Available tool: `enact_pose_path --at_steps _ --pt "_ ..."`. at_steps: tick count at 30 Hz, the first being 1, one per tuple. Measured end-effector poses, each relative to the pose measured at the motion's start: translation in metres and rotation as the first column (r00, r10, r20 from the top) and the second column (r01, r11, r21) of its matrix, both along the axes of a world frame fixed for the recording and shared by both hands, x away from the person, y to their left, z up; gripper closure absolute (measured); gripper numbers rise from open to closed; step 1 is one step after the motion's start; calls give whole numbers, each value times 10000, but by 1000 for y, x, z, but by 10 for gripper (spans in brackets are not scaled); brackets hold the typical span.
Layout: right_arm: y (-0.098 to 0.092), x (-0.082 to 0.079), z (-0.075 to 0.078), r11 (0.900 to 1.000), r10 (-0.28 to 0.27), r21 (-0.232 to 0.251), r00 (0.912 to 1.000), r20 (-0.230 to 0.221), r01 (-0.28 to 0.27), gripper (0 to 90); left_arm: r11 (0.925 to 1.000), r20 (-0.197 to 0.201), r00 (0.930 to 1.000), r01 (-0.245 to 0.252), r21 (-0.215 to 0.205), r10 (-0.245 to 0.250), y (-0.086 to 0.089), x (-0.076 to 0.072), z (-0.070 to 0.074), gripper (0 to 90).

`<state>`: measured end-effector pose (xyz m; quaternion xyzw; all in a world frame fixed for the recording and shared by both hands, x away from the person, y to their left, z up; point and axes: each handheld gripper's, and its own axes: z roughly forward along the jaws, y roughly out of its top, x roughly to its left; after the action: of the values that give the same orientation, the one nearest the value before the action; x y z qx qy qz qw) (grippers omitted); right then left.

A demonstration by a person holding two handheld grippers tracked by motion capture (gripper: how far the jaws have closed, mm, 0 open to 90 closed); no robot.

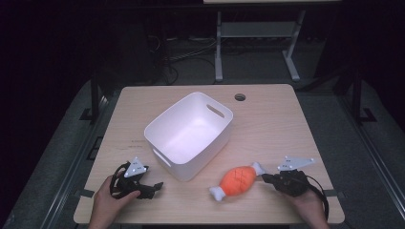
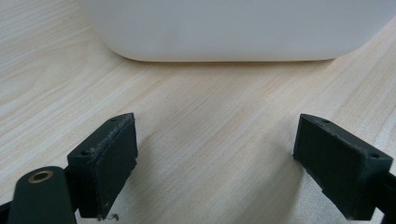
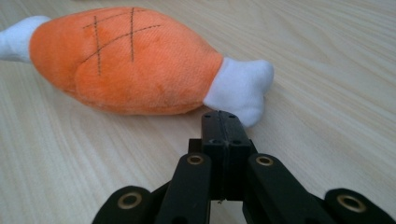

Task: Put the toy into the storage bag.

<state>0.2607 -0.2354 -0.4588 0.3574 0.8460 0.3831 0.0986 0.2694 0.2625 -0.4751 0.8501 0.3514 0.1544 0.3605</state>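
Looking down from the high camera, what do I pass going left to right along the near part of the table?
Left gripper → white bin → plush drumstick → right gripper.

On the light wooden table, the white plastic basket with handle slots stands near the middle, a little toward the left side. The orange plush drumstick toy with white bone ends lies on the table in front of the basket and to its right, close to the near edge. The right gripper is on the right of the toy, just beside the bone end. The left gripper is at the near left part of the table, in front of the basket's near left corner. The round cable hole is behind the basket, near the far edge.
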Motion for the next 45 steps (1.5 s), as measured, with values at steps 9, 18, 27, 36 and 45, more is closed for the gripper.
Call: enact_pose_path --at_steps 9,18,27,36,45 --pt "9 14 -2 9998 92 -186 10000 -22 -92 896 10000 0 10000 -1 -2 1 0 0 0 127" --pt "17 30 -1 9996 161 -238 9999 34 -160 895 10000 0 10000 1 4 -1 0 0 0 127" --pt "25 43 -1 9998 186 -111 9998 -35 -187 895 10000 -1 10000 0 2 0 0 0 0 127" --pt "34 56 -2 9996 282 -63 9996 23 -282 895 10000 -1 10000 1 5 -1 0 0 0 127" --pt "47 69 -1 9987 484 126 9987 186 -486 895 10000 -30 10000 -40 -43 40 0 0 0 127"
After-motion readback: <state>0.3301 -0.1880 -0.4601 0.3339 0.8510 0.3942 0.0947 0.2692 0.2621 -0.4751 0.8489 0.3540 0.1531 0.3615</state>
